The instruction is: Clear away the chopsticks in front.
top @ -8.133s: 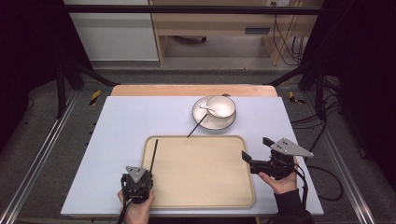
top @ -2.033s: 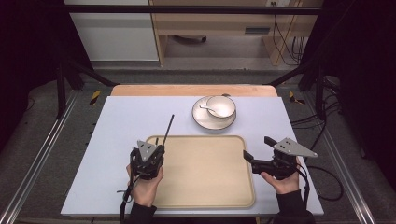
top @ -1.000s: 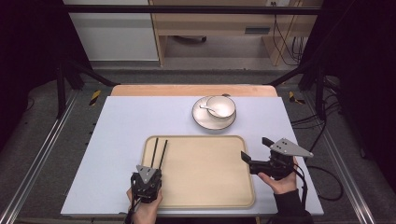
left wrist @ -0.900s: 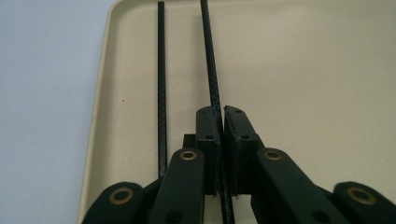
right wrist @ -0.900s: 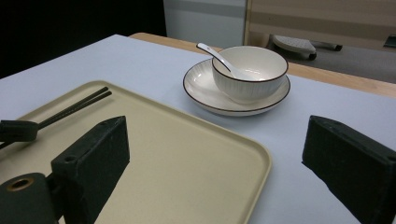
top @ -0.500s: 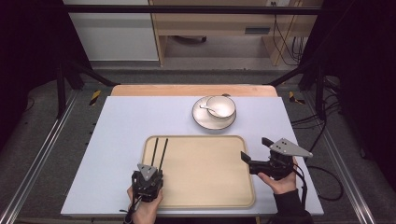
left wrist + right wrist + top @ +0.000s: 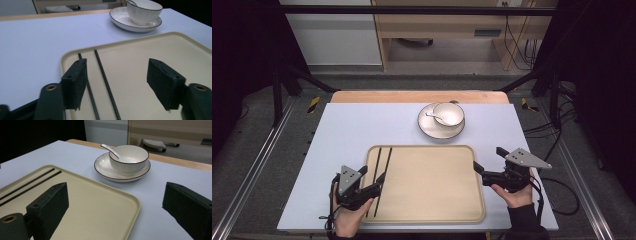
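The 2 black chopsticks (image 7: 381, 175) lie side by side, parallel, along the left edge of the beige tray (image 7: 437, 200) in the lower middle of the high view. The left gripper (image 7: 379, 182), at lower left, has just been opening its jaws; they stand wide, with both sticks lying loose beneath them, not pinched. The right gripper (image 7: 477, 170), at lower right beside the tray's right edge, gapes wide and holds nothing
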Available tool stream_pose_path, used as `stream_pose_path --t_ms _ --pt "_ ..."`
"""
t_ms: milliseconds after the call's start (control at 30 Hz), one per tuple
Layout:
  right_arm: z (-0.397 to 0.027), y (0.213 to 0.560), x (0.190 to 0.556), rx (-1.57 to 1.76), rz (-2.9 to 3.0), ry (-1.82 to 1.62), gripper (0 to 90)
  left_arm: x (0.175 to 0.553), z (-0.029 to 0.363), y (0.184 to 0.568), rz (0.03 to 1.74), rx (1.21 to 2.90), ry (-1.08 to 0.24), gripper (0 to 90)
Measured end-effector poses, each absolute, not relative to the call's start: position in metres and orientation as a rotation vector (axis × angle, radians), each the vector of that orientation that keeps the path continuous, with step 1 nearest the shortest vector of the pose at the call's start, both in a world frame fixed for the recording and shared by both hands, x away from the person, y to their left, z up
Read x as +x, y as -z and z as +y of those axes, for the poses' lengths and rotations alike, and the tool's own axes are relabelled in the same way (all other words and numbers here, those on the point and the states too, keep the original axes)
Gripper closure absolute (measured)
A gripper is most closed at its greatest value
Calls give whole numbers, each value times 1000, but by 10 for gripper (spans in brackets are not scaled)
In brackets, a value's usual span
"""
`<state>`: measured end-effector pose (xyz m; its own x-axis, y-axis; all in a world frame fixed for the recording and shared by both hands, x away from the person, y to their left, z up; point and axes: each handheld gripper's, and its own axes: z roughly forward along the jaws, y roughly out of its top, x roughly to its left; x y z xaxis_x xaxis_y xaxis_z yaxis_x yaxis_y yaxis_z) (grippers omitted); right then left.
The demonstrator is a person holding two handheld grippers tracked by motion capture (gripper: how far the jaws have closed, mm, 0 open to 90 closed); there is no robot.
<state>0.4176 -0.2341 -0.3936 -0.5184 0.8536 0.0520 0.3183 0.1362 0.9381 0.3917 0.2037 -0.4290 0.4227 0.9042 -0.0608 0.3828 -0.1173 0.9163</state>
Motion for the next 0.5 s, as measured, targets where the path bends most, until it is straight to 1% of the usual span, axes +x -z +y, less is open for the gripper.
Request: stream_pose_path --t_ms 67,200,333,500 --pt "-236 393 417 1134 1905 -1378 66 393 211 424 1112 1695 -699 249" --pt "-239 394 417 1141 1896 -1376 65 396 223 417 1102 1717 -707 124" --pt "-242 396 417 1157 1889 -1370 63 398 234 414 1100 1720 -708 86" --pt "-246 397 418 1175 1878 -1368 63 402 246 413 1122 1725 -702 69"
